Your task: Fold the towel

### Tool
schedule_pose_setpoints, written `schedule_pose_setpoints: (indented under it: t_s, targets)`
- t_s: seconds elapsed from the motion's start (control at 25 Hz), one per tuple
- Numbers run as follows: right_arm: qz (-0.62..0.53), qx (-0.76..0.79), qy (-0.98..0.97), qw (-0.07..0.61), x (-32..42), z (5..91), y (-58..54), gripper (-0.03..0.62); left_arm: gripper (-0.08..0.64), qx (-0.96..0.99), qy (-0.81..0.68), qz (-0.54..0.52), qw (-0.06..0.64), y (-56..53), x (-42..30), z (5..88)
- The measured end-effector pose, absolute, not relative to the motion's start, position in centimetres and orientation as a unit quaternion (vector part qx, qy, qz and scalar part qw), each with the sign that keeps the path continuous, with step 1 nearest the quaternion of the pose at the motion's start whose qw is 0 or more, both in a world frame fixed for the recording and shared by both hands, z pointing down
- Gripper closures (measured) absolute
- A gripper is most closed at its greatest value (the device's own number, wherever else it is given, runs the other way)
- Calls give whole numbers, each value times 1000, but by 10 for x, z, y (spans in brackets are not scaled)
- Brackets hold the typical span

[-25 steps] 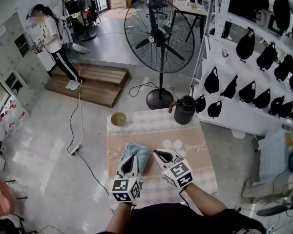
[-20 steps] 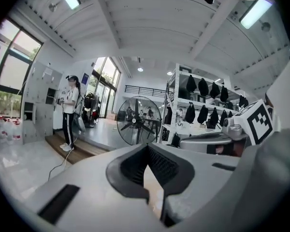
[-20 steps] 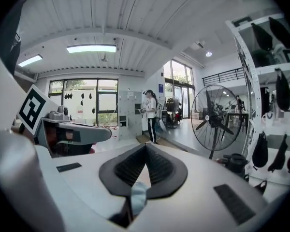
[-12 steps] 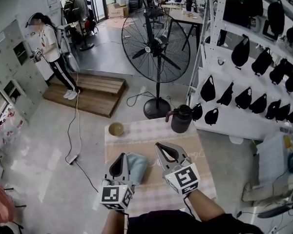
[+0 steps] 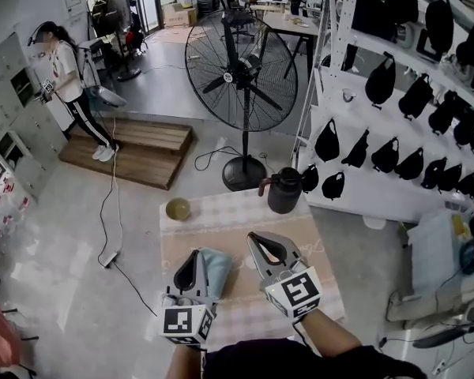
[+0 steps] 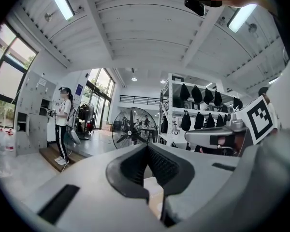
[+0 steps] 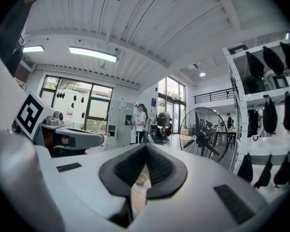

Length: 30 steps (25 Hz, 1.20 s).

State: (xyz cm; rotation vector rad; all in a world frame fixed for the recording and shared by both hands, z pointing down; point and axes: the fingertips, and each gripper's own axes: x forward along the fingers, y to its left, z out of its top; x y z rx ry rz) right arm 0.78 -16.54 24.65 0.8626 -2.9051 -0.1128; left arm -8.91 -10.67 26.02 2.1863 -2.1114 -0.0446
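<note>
Left gripper [image 5: 197, 253] and right gripper [image 5: 254, 238] both sit higher than a second ago, jaws clenched on nothing. Folded towel [image 5: 220, 267] lies on the table [image 5: 245, 219], long side running away from me. Left one hangs over the towel's left edge, so it's nearer; right one's just off its right.
</note>
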Motion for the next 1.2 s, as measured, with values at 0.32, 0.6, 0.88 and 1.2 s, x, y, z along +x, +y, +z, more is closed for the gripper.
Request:
schedule_pose_setpoints:
  t_s: [0.32, 0.6, 0.88, 1.2]
  targets:
    - [-31, 281, -958, 54, 7, 248, -164, 591, 555, 719, -692, -16, 56, -107, -84, 263]
    - [-34, 285, -956, 58, 9, 249, -166, 591, 555, 723, -688, -11, 55, -110, -81, 263]
    - [-37, 281, -957, 57, 12, 249, -165, 591, 555, 728, -683, -13, 62, -113, -76, 268]
    - [-40, 283, -957, 56, 15, 246, -165, 591, 555, 732, -678, -15, 64, -114, -73, 268]
